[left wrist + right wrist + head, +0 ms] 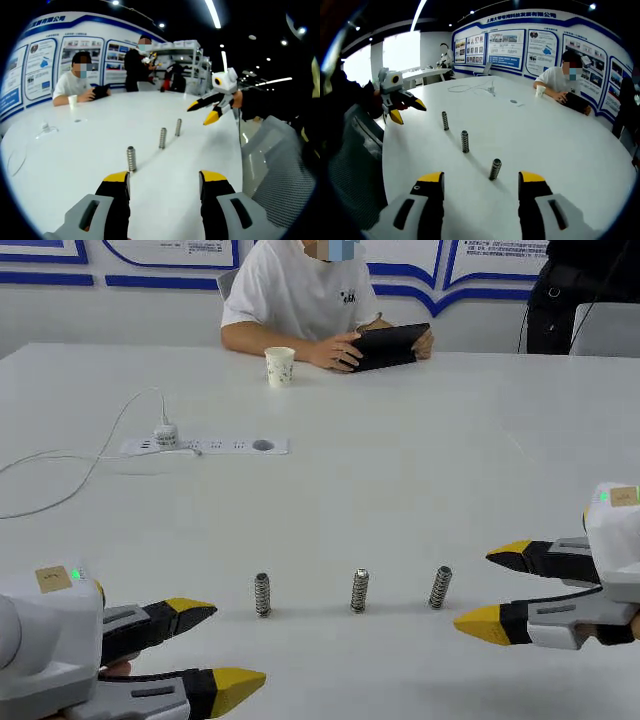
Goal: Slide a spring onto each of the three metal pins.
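On the white tabletop, 3 springs upright in a row on the near side: left spring, middle spring and right spring, the last leaning slightly. Each wrapped around a pin, with just the metal top poking out. Left gripper low at the left of the head view, jaws spread wide and holding nothing, yellow tips pointing toward the left spring but apart from it. Right gripper at the right, just beside the right spring without touching, jaws likewise wide and empty, tips aimed leftward at the row. In the left gripper view, the row running away between the jaws toward the right gripper beyond; in the right gripper view, the same row leading off toward the left gripper. Farther back, a power strip with a white charger plugged in and a cable trailing off to the left. Beyond that, a paper cup near a seated person in a white shirt, both hands on a dark tablet.
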A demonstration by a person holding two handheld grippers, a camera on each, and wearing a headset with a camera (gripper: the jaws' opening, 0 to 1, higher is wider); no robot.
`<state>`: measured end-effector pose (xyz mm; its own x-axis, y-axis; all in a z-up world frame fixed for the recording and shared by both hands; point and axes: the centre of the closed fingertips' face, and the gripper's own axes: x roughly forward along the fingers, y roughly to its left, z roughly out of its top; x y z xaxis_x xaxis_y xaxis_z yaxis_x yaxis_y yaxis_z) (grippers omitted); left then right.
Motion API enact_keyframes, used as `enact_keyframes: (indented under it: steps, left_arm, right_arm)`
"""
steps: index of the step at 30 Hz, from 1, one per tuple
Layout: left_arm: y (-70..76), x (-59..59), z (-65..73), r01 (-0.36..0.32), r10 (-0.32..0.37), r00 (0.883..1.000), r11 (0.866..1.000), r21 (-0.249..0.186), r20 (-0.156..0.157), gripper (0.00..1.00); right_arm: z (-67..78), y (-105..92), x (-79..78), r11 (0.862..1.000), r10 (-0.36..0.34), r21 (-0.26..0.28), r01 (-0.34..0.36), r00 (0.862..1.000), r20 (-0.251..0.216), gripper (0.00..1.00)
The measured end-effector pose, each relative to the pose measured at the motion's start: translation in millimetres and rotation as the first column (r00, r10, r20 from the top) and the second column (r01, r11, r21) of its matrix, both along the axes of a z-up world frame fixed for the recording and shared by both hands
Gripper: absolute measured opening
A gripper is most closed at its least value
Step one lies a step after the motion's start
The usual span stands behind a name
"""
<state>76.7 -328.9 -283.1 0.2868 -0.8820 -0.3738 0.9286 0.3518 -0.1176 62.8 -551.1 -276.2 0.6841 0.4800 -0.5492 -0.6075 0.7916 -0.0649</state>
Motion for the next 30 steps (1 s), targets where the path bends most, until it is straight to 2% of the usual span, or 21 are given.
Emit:
enact_keyframes:
  steps: [4, 13, 23, 30]
  left_arm:
    - [1.0, -0.1, -1.3, -0.005, 0.005, 1.0, 1.0, -0.002, -0.004, 0.57]
    - [6.4, -0.7, -8.1, -0.029, 0.029, 0.999, 1.0, -0.004, -0.018, 0.6]
    - [10.6, -1.2, -11.5, -0.058, 0.057, 0.998, 0.998, -0.013, -0.029, 0.63]
    - [10.7, -3.2, -11.7, -0.07, 0.069, 0.997, 0.997, -0.017, -0.032, 0.65]
  right_arm:
    - [-0.8, -0.8, -6.0, 1.0, -0.003, 0.016, 0.002, 1.0, 0.031, 0.61]
    - [-9.3, 3.7, -17.9, 0.997, -0.034, 0.066, 0.031, 0.999, 0.038, 0.64]
    - [-3.7, 3.5, -16.5, 0.994, -0.068, 0.089, 0.062, 0.995, 0.071, 0.65]
    - [-1.3, 7.7, -21.8, 0.993, -0.08, 0.092, 0.072, 0.993, 0.088, 0.67]
